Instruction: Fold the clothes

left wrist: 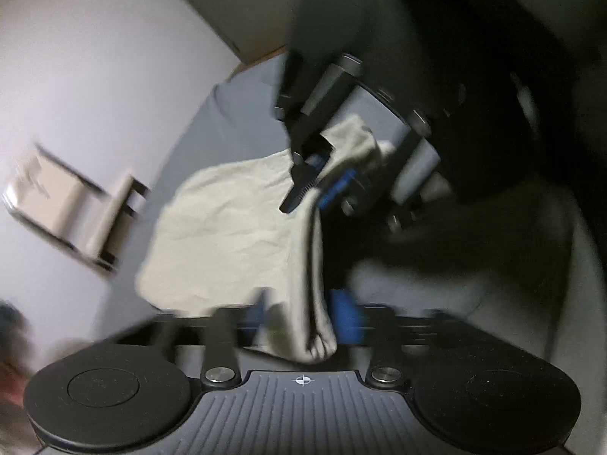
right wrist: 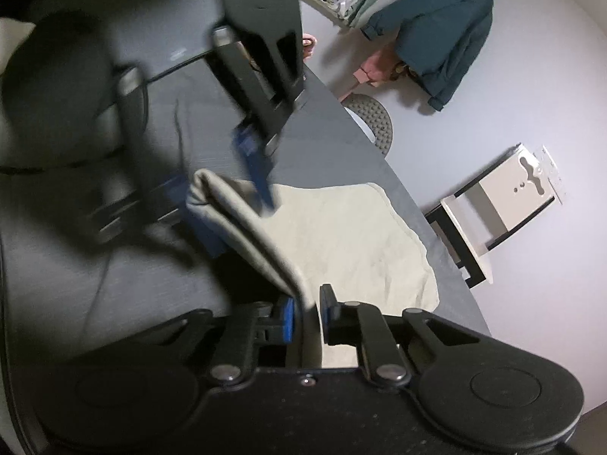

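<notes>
Pale lavender-grey wall (right wrist: 531,38) fills the background in both views, with a dark grey bench (right wrist: 95,265) running across the middle, and honestly a lot here is smeared by motion blur. On the bench sits a cream cloth (right wrist: 341,235), partly flat and partly pulled up into a taut ridge between the two grippers. In the right wrist view the right gripper (right wrist: 305,313) sits at the bottom centre, jaws narrow and pinched on the near end of that ridge, blue pads only partly visible on the left side. The left gripper (right wrist: 242,204) shows up in the middle of that same frame, very blurry, clamped on the far end of the fold. From the left wrist view the left gripper (left wrist: 303,314) is at the bottom, jaws drawn in on a bunched bit of the cloth (left wrist: 227,227), though the fingers are so blurred I can barely trace them. The right gripper (left wrist: 313,184) is upper centre there, holding the other end, with a dark gloved hand or sleeve behind it that's just a black mass. A white bracket-like wall fixture (right wrist: 500,204) sits at right, a teal jacket (right wrist: 447,38) hangs upper right, and a round grey perforated thing (right wrist: 373,119) peeks over the bench edge, mostly hidden.
</notes>
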{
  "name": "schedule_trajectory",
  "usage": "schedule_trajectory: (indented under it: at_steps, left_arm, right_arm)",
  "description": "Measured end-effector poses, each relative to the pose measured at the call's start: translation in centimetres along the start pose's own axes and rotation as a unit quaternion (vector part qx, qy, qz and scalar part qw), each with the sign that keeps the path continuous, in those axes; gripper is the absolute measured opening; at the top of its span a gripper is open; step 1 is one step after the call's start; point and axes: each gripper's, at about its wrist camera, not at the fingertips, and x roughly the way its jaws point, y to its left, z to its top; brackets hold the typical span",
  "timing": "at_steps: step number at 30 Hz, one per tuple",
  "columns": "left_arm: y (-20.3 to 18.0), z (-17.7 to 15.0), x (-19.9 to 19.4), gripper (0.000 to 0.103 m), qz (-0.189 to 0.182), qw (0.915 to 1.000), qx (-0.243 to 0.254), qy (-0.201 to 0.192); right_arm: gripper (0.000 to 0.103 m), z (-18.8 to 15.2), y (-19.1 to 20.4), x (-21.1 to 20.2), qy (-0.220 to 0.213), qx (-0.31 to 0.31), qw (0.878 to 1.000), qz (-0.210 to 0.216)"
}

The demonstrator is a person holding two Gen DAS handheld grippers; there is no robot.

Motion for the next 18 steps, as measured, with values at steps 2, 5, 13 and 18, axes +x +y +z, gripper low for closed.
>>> schedule_trajectory:
  at_steps: [2, 5, 13, 18]
  left_arm:
    - [-1.6, -0.2, 0.0, 0.093, 0.038, 0.9982, 0.043, -0.018]
    - [-3.7, -0.4, 1.2, 0.093, 0.070, 0.9907, 0.116, -0.009]
    - [-4.4, -1.2, 3.6, 0.040, 0.125, 0.9739, 0.189, -0.009]
    - [-1.7, -0.7, 3.6, 0.010, 0.092, 0.9887, 0.119, -0.009]
  right_arm:
    - [0.014, -0.5, -0.9, -0.2, -0.003, 0.023, 1.000, 0.005]
    - [0.014, -1.3, -1.9, -0.6, -0.012, 0.060, 0.998, 0.014]
    - [0.014, -2.4, -4.6, -1.1, -0.026, 0.148, 0.988, 0.026]
    - [0.015, -2.5, -4.3, -1.0, -0.022, 0.137, 0.990, 0.020]
